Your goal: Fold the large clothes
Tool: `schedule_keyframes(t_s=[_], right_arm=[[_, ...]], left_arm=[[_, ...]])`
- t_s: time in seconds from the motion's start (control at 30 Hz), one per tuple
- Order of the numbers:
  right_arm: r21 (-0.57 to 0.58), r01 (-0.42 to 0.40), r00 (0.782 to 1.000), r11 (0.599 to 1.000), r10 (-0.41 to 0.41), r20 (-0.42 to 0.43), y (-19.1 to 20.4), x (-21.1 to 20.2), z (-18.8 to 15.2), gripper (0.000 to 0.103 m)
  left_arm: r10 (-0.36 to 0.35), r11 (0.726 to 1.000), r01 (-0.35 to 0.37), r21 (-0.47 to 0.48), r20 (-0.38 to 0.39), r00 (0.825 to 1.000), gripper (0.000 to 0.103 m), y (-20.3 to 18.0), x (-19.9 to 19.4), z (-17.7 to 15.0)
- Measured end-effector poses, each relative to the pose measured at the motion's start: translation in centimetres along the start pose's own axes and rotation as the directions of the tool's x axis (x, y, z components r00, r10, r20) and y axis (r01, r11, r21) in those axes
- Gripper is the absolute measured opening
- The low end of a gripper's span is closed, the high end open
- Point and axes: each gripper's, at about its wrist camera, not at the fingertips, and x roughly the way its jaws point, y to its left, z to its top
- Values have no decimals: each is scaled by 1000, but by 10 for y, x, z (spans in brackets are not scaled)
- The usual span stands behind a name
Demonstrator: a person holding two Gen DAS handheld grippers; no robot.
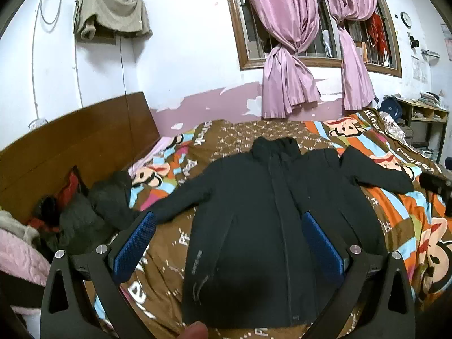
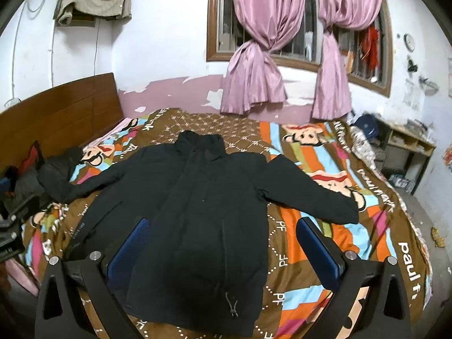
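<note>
Right at the bottom edge of the left wrist view there's a fingertip poking in, just under the hem of the black jacket. The left gripper has its blue-padded fingers spread wide with nothing between them, hovering above the jacket's lower left half, one pad over the quilt and the other over the jacket body. Same deal with the right gripper, jaws wide apart and empty, sitting above the jacket's lower right side with its right pad out over the bedspread. The jacket itself is laid flat, front up and zipped, in the middle of the bed on a loud cartoon-monkey quilt, collar pointing toward the window wall and both sleeves stretched out to the sides. There's a drawstring toggle showing at the hem. Off the jacket's left sleeve, a heap of dark clothes is bunched against the wooden headboard. Beyond the collar hang pink curtains, knotted in the middle, over a barred window. Past the right sleeve, at the far side of the bed, a cluttered wooden shelf stands against the wall
</note>
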Motion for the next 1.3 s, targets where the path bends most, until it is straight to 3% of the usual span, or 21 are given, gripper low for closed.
schedule_keyframes(t_s=[0.4,0.57,0.77,1.03,1.3], right_arm=[[7,75,988,997,-73,-138,-52,33,71,103],[74,82,988,994,-71,-138,-75,64,83,103],[211,127,988,969,-105,-114,-114,127,97,103],[401,219,975,890,-212,-61,-188,217,93,103],[594,385,923,707,-304,-236,-309,290,17,103]], left_arm=[[-14,1000,14,27,0,1000,101,-4,45,29],[-31,999,32,32,-24,999,101,-10,77,33],[-86,996,89,31,-91,992,101,-19,145,41],[-172,984,178,18,-173,970,101,-41,241,40],[-251,967,253,-17,-214,944,101,-82,321,37]])
